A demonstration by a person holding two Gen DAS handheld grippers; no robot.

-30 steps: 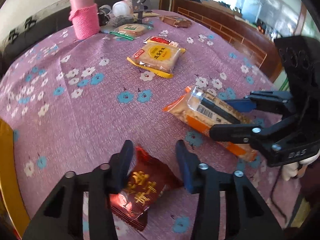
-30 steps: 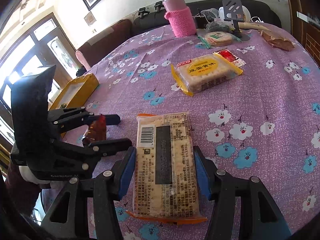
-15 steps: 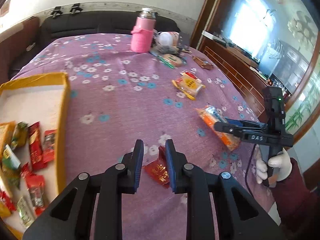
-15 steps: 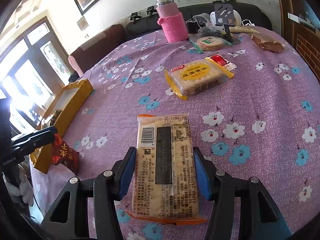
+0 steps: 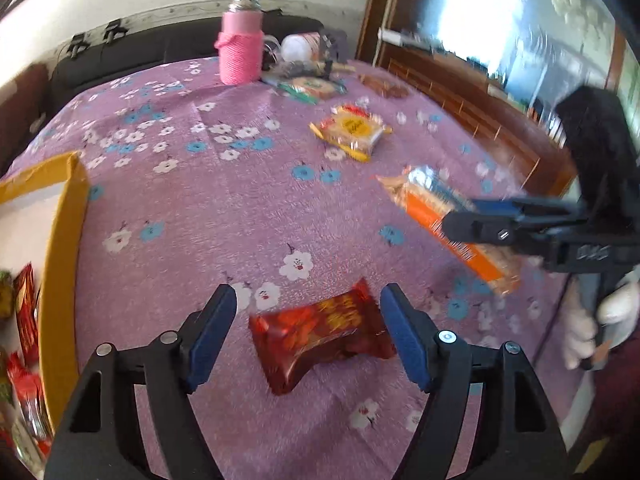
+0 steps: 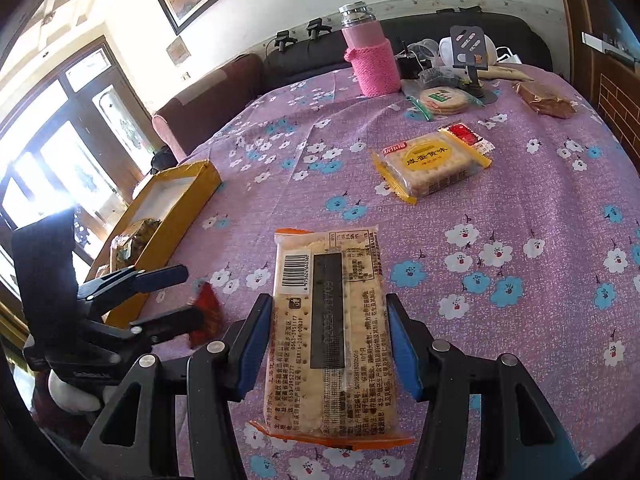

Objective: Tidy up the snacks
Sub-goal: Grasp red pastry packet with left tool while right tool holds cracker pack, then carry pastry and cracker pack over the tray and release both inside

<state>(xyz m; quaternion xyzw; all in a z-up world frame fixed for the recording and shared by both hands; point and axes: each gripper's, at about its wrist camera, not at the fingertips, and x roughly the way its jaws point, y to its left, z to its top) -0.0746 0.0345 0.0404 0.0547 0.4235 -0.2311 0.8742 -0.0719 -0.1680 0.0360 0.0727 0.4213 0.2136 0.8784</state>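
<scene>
A: The dark red foil snack packet point(image 5: 320, 338) is sitting between the left gripper point(image 5: 308, 340), whose blue pads are spreading apart and no longer touching it. It looks to be dropping onto the purple flowered tablecloth point(image 5: 224, 208), short of the yellow cardboard box point(image 5: 64, 264) lying off to that gripper's left.

B: So the risk is that it is landing outside the box?

A: Likely, since the gripper is letting go beside the box wall, not above the box. Half a second earlier the pads were pinched on it.

B: And the right gripper point(image 6: 328, 344)?

A: It is clamping the long orange-edged cracker packet point(image 6: 328, 320) across its width, as before; the overhanging end could be sagging or slipping.
</scene>
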